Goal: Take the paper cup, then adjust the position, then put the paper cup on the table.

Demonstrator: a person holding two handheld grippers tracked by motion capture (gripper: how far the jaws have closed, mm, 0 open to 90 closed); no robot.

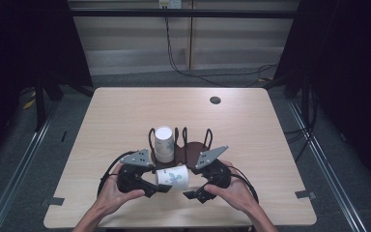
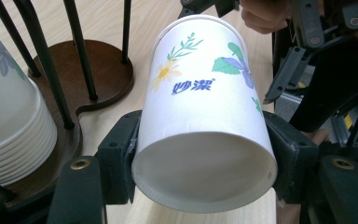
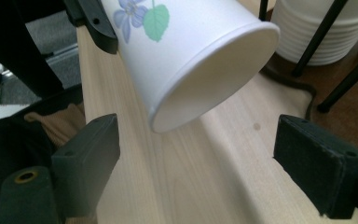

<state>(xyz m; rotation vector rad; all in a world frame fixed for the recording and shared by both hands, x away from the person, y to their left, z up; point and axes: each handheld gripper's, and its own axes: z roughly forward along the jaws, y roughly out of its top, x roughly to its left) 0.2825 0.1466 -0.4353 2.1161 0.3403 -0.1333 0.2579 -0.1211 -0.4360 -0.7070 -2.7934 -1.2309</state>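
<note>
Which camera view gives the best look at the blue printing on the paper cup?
The left gripper view: there the paper cup lies sideways and close, with its blue printing and flowers facing the camera. The right gripper view shows the cup's open rim and one leaf. The high view shows the cup small, between both grippers, printing unreadable.

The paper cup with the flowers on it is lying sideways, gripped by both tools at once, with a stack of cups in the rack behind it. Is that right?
Not quite. Only the left tool grips the flowered paper cup; the right tool is open, its pads apart from the cup, as the right gripper view shows. The cup does lie sideways, and the stack of cups sits in the rack behind it.
</note>
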